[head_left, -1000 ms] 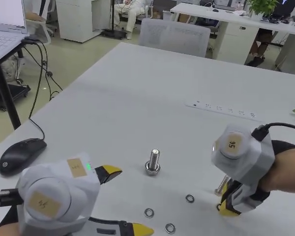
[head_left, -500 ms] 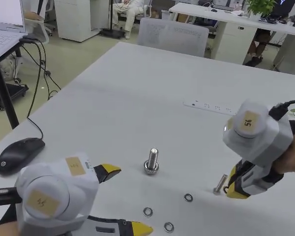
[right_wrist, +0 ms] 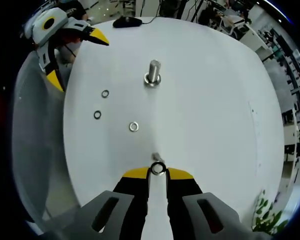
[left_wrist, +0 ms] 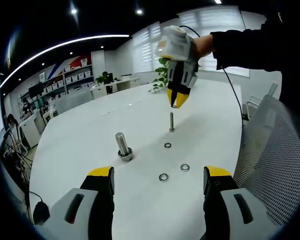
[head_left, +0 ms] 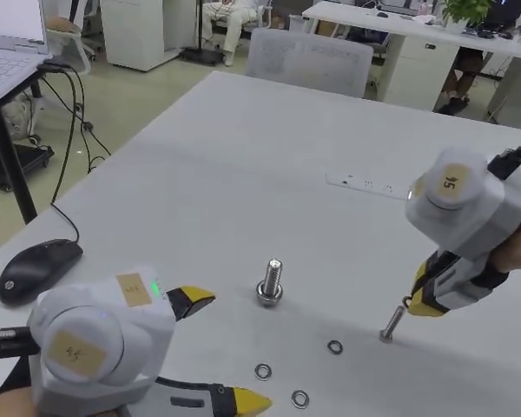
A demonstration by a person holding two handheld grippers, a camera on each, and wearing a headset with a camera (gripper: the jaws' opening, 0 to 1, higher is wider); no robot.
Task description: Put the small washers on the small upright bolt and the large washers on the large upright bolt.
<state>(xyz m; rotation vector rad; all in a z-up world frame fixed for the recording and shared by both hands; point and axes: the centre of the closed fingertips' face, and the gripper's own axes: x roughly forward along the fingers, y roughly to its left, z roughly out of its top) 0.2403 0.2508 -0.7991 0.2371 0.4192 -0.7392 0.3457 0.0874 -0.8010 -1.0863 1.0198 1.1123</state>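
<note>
Fingers [right_wrist: 135,175] of the right gripper [right_wrist: 158,172] pinch a small washer [right_wrist: 158,169] above the small bolt [head_left: 391,323]; left gripper [head_left: 228,350] gapes wide.

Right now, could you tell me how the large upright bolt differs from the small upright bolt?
The large bolt is thicker than the small bolt. The large bolt has a wide collar at its base; the small bolt's base is slim. The small bolt stands just below the right gripper; the large bolt stands clear. Both are silver and upright.
</note>
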